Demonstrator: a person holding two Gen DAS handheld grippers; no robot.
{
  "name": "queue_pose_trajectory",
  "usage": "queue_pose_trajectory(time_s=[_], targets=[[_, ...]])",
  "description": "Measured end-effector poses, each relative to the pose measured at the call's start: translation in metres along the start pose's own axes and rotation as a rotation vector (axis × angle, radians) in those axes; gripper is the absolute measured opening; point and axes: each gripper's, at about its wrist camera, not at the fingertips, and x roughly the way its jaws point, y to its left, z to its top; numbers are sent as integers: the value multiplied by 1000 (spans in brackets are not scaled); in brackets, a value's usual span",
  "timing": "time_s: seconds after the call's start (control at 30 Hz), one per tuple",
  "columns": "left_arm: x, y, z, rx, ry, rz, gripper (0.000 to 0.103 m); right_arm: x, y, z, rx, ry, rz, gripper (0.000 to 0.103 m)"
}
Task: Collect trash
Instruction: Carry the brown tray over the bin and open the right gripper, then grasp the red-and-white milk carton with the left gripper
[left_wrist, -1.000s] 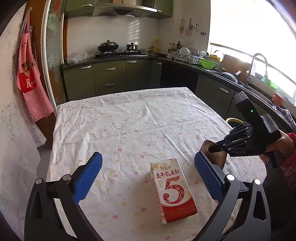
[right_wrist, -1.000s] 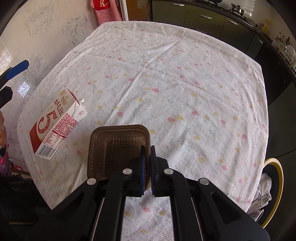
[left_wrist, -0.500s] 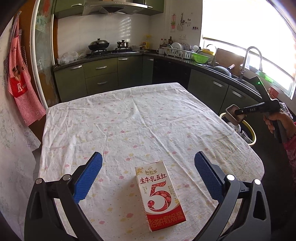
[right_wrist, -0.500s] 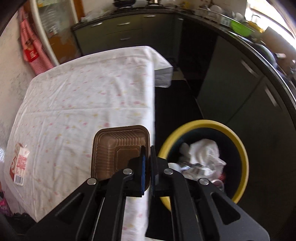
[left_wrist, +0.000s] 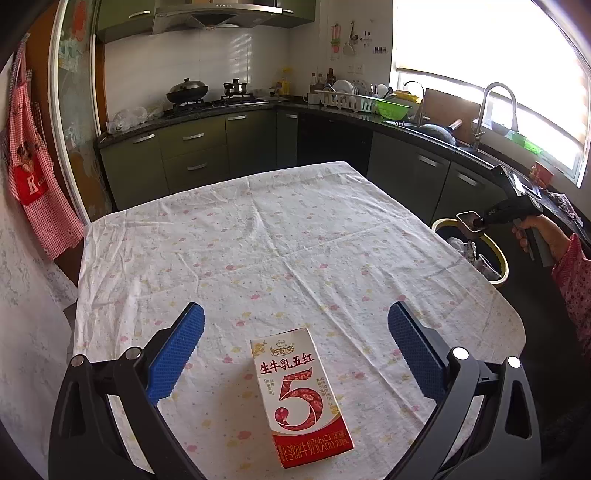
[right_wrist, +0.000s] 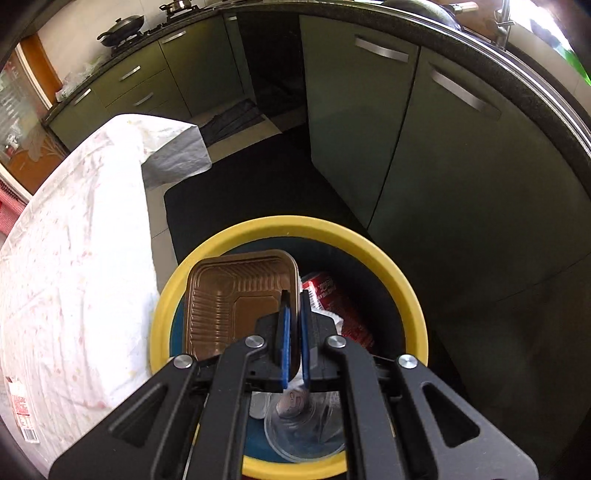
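**Right wrist view: tray is hanging over the bin, carton is waiting**

The right hand-held gripper (right_wrist: 293, 314) is pinching the brown plastic tray (right_wrist: 236, 295) by its rim above the yellow-rimmed bin (right_wrist: 402, 291), which is already holding a red can (right_wrist: 332, 295). The left hand-held gripper (left_wrist: 295, 350) is gaping wide around the milk carton (left_wrist: 301, 395), which is lying uncollected on the worktop (left_wrist: 258, 236).

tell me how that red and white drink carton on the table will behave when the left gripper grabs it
The carton lies flat on its broad face, so it should not roll or tip. It is probably empty trash, hence light, and its thin walls may dent under a hard squeeze. The left gripper is open wider than the carton, so its ribbed pads should hold the glossy sides.
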Motion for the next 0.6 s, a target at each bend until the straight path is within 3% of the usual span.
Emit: queue_pose_trajectory(time_s=[0.13, 0.33, 0.6], targets=[[2, -3, 1, 9, 7, -7, 98, -5, -6, 4, 32, -32, -37, 26], [5, -5, 0, 9, 18, -16, 98, -32, 6, -12, 16, -64, 6, 35], [8, -7, -9, 7, 53, -15, 98, -81, 52, -67, -107, -127, 90, 42]])
